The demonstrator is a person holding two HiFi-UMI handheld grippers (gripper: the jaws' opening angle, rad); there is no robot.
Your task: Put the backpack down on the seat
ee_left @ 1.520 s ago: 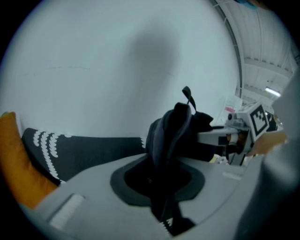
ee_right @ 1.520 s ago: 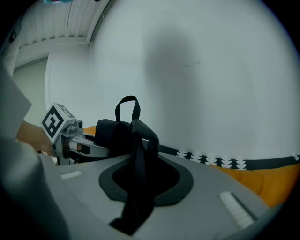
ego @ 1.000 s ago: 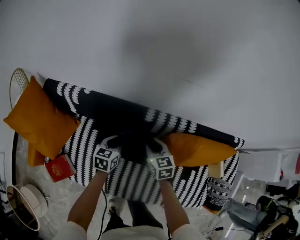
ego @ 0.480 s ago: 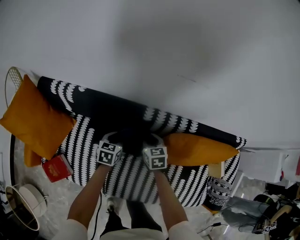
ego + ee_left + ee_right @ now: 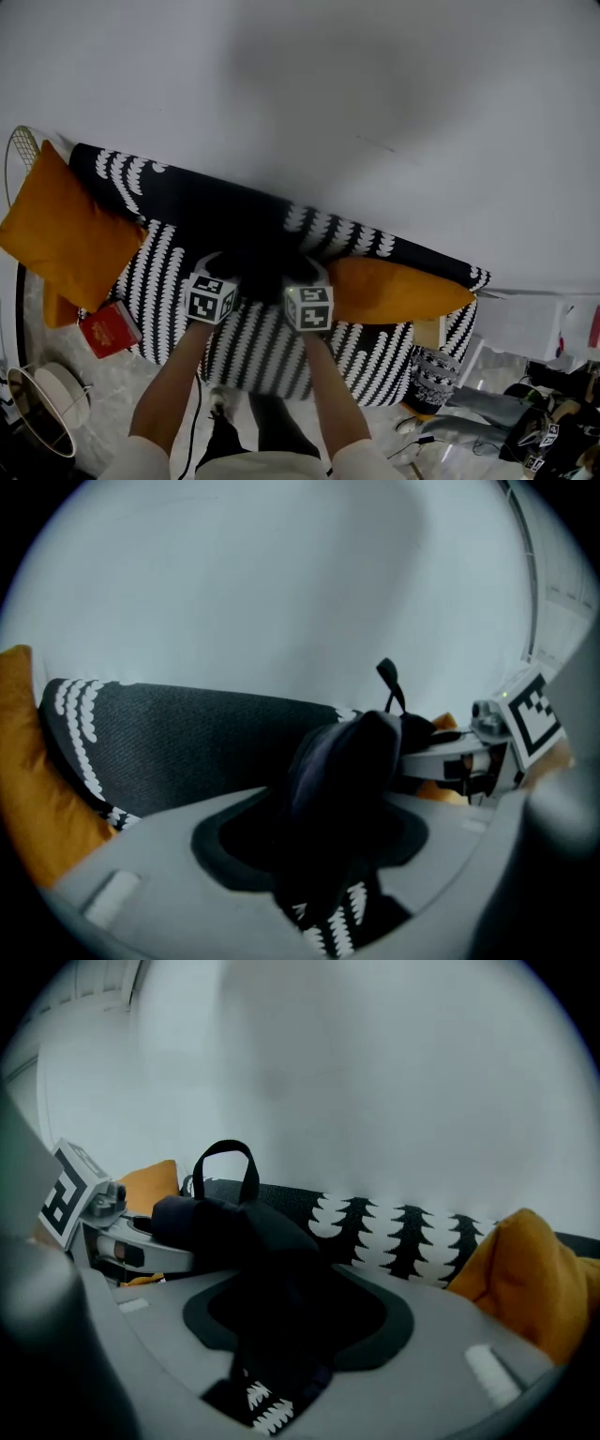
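Observation:
A black backpack (image 5: 262, 270) rests on the black-and-white patterned sofa seat (image 5: 164, 281), against the backrest. My left gripper (image 5: 219, 283) is at its left side and my right gripper (image 5: 304, 289) at its right side. In the left gripper view, dark backpack fabric (image 5: 342, 761) rises between the jaws of the left gripper (image 5: 319, 855), which are opening, with a gap beside the cloth. In the right gripper view, the backpack (image 5: 244, 1232) with its top loop lies between the jaws of the right gripper (image 5: 291, 1335), also opening. Neither pair visibly presses the fabric.
An orange cushion (image 5: 66, 234) leans at the sofa's left end and another orange cushion (image 5: 394, 291) lies to the right of the backpack. A red box (image 5: 105, 328) sits at the seat's front left edge. A round white object (image 5: 47, 403) stands on the floor; clutter lies at the lower right.
Both grippers have moved a little toward the sofa back and closer together. The backpack stays between them on the seat.

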